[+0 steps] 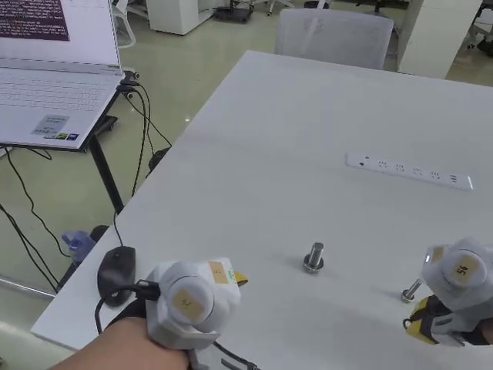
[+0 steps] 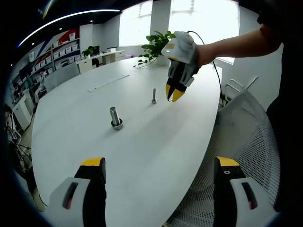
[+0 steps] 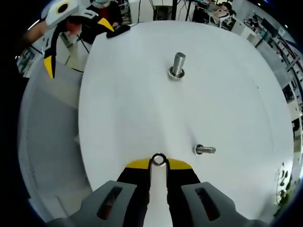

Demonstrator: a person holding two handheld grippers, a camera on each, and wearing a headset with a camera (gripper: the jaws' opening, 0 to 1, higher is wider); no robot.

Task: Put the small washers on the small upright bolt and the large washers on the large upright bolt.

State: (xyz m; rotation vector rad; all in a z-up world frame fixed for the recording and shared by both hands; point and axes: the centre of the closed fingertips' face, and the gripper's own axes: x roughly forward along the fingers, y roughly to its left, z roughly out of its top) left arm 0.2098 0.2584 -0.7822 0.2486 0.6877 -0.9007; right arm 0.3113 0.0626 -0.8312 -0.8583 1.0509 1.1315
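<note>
In the left gripper view, the left gripper [image 2: 159,165] has its jaws spread wide with nothing between them, poised over the near edge of the white table [image 2: 142,146]. Ahead on the table the large bolt [image 2: 115,117] stands upright, and the small bolt [image 2: 154,96] stands upright beyond it. The right gripper [image 2: 174,94] hangs just beside the small bolt, tips down, with a power strip [image 2: 108,83] farther back and a mesh chair [image 2: 239,127] off the table's edge. In the right gripper view, the right gripper's yellow tips are pressed together on a washer [image 3: 159,160], held edge-up over the table. I cannot tell whether it is a small or a large one. The small bolt is near the tips, to their right, and the large bolt is well ahead, with a wider ring at its foot. A dark mouse [image 3: 118,29] lies at the far edge. In the head view, the large bolt sits between the two grippers, the small bolt is just beside the right gripper, and a laptop [image 1: 54,69] stands on a side stand to the left.
</note>
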